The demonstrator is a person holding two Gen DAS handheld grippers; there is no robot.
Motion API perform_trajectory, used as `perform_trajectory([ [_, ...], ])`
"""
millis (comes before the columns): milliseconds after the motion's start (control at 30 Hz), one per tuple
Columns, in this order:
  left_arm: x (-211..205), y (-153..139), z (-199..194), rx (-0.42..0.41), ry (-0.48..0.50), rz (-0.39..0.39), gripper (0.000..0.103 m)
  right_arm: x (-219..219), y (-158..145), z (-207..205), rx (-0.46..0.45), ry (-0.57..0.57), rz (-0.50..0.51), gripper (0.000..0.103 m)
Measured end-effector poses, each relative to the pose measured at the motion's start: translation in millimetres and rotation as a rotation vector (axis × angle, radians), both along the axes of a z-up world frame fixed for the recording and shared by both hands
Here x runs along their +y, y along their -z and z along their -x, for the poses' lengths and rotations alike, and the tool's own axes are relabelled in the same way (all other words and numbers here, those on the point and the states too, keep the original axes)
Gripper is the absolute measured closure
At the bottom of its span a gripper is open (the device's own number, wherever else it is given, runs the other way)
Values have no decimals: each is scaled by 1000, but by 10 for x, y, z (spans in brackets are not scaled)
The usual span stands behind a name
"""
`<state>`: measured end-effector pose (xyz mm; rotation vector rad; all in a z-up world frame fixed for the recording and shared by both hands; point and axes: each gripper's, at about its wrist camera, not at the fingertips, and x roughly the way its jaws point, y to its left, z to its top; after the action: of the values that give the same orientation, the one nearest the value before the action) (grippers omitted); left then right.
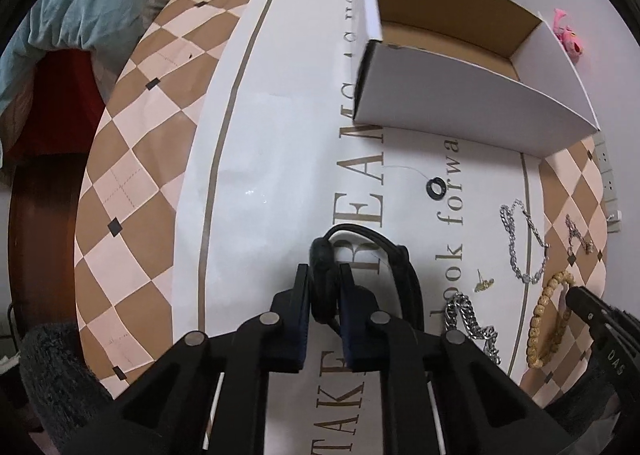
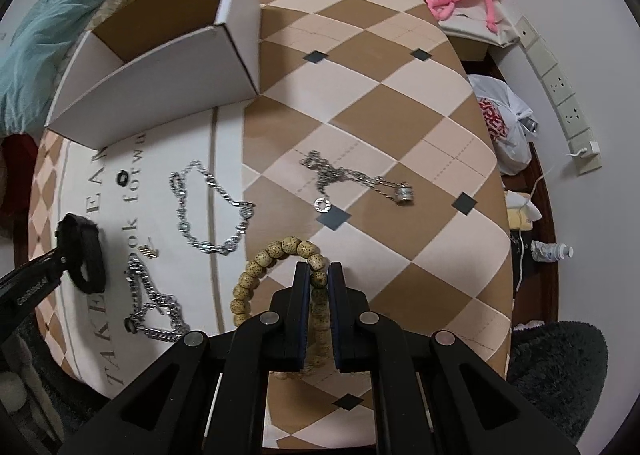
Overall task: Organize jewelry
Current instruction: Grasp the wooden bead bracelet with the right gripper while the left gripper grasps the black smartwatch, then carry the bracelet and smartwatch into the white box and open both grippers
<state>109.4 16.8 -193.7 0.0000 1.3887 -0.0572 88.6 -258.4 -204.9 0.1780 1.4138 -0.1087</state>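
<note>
1. The white cardboard box point(image 1: 472, 95) stands open on the table point(image 1: 152, 159), brown inside, and serves as the landmark here; it sits at the far end of the white printed band of the tablecloth.
2. The left gripper point(image 1: 325, 287) is clenched on a black strap bracelet point(image 1: 372, 251), whose loop arches out past the fingertips. It hangs over the printed lettering, on the near side of the box. The right wrist view shows the same black loop point(image 2: 82, 255) held clear of the cloth.
3. The right gripper point(image 2: 319, 275) is closed around a tan bead bracelet point(image 2: 276, 255); one bead sits pinched between the blue pads point(image 2: 306, 287). This lies near the band's edge, well apart from the box, toward the camera.
4. A small black ring point(image 1: 437, 187) lies on the lettering, the loose item nearest the box front.
5. A thin silver chain point(image 2: 208, 211) lies in an open loop on the band, farther from the box than the ring.
6. A heavy silver curb chain point(image 2: 156, 307) lies bunched still farther from the box, near the left gripper.
7. A small gold earring point(image 1: 484, 283) rests between those two chains.
8. A silver necklace with pendants point(image 2: 356, 183) lies on the checkered cloth, off to the box's right side.
</note>
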Motion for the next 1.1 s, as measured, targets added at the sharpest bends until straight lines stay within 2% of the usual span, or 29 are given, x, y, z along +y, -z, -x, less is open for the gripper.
perform_trajectory([
  [267,-67,-257,392,-47,60,15,93,48,-332,120,-78,-10,-58,94],
  [467,-299,-647,552,-111,95,42,93,131,-702,131,-154,-40,-92,94],
  [567,-394,-891,409,-150,95,74,93,178,-947,71,-207,-56,-104,94],
  [700,-413,-1127,20,-194,100,124,93,233,-1321,-110,-309,-75,-112,94],
  [833,-413,-1145,-494,-202,102,161,93,275,-1602,-441,-376,-106,-114,94],
  [967,-409,-1170,-763,-206,104,175,93,327,-1703,-818,-403,-135,-131,94],
  [1100,-449,-1120,-1044,-188,127,172,93,377,-1624,-1234,-374,-163,-156,94],
])
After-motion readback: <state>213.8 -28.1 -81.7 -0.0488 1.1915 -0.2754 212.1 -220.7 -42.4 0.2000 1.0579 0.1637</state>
